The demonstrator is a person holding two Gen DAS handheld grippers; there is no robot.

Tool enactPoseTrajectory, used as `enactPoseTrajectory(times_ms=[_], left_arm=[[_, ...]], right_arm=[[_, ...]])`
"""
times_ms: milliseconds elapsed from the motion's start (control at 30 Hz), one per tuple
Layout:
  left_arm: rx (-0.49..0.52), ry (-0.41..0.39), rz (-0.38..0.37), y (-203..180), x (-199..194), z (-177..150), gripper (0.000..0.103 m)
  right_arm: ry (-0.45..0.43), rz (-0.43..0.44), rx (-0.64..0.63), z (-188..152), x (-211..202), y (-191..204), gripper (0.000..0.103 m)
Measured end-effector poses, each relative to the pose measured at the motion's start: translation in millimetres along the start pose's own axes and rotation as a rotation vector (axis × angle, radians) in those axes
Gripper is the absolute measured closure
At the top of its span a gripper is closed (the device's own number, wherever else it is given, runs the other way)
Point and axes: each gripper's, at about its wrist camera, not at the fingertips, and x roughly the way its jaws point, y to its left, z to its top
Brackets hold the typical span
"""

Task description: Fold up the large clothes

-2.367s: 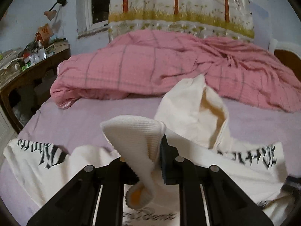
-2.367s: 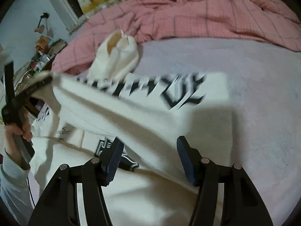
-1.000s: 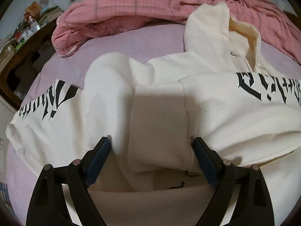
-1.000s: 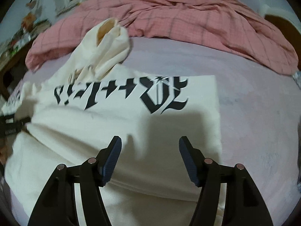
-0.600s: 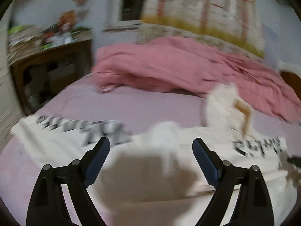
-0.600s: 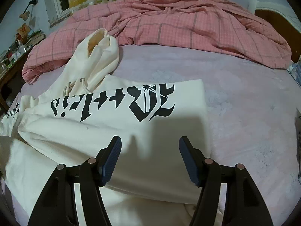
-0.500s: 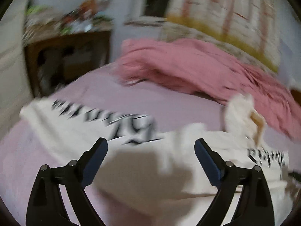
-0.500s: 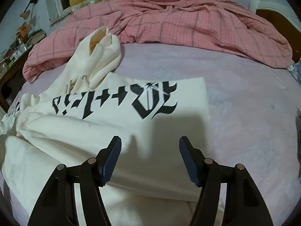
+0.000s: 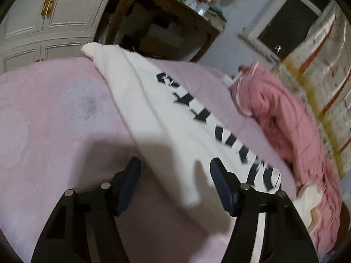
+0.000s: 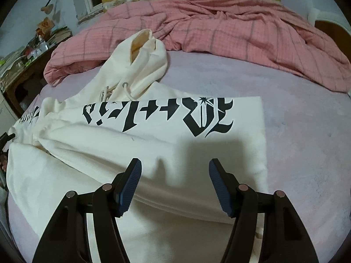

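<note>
A cream hoodie with black gothic lettering lies on a lilac bed sheet. Its right sleeve is folded across the body, and the hood points toward the pink blanket. My right gripper is open and empty just above the folded sleeve. In the left wrist view the hoodie's other sleeve stretches out flat toward the bed's edge. My left gripper is open and empty, hovering over that sleeve.
A crumpled pink checked blanket fills the far side of the bed and shows in the left wrist view. A cluttered wooden table and white cabinet doors stand beyond the bed's left edge.
My left gripper let go of the cuff it held, opened, and swung left to face the outstretched left sleeve. The right sleeve now lies folded over the body. My right gripper stayed open.
</note>
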Motion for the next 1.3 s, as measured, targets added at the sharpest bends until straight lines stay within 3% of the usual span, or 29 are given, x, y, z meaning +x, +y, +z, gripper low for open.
enactPoseTrajectory(times_ms=[33, 67, 100, 133, 233, 400, 500, 633, 700, 800, 867, 967, 1100, 1167, 1233, 1300], left_arm=[[-0.023, 0.009, 0.006, 3, 7, 3, 0.053], [-0.044, 0.011, 0.020, 4, 13, 5, 0.079], [-0.051, 0.019, 0.016, 8, 18, 10, 0.092], [-0.050, 0.041, -0.019, 7, 22, 11, 0.099], [0.102, -0.033, -0.004, -23, 2, 9, 0.099], [0.469, -0.206, -0.008, -127, -50, -12, 0.099], [0.600, -0.250, -0.113, -193, -87, -39, 0.099], [0.753, -0.245, -0.262, -267, -135, -84, 0.099], [0.787, -0.202, -0.324, -295, -146, -109, 0.099], [0.738, -0.135, -0.420, -308, -145, -148, 0.099], [0.714, -0.022, -0.457, -310, -123, -179, 0.099], [0.713, 0.067, -0.417, -302, -85, -217, 0.095], [0.765, 0.211, -0.338, -299, -47, -238, 0.076], [0.775, 0.190, -0.380, -296, -57, -242, 0.045], [0.800, 0.143, -0.369, -298, -66, -246, 0.036], [0.826, 0.120, -0.361, -299, -72, -251, 0.035]], right_arm=[[0.002, 0.000, 0.003, 0, 0, -1, 0.037], [0.005, -0.007, 0.006, 0, 1, -2, 0.037], [0.005, -0.012, 0.005, 0, 1, -3, 0.037], [0.003, -0.015, 0.004, 0, 1, -4, 0.037], [-0.010, -0.017, 0.014, 1, -1, -11, 0.037], [0.000, -0.055, 0.056, 3, 4, -25, 0.037], [-0.007, -0.053, 0.063, 4, 1, -27, 0.037], [-0.011, -0.049, 0.053, 5, 0, -24, 0.037], [-0.008, -0.048, 0.049, 4, 0, -22, 0.037], [-0.009, -0.045, 0.051, 4, 0, -22, 0.037], [-0.011, -0.048, 0.051, 4, -1, -21, 0.037], [-0.013, -0.041, 0.050, 3, -2, -20, 0.037], [-0.013, -0.050, 0.043, 2, -3, -18, 0.037], [-0.013, -0.054, 0.045, 2, -3, -18, 0.037], [-0.008, -0.061, 0.041, 2, -1, -19, 0.037], [0.001, -0.070, 0.041, 2, 2, -19, 0.037]])
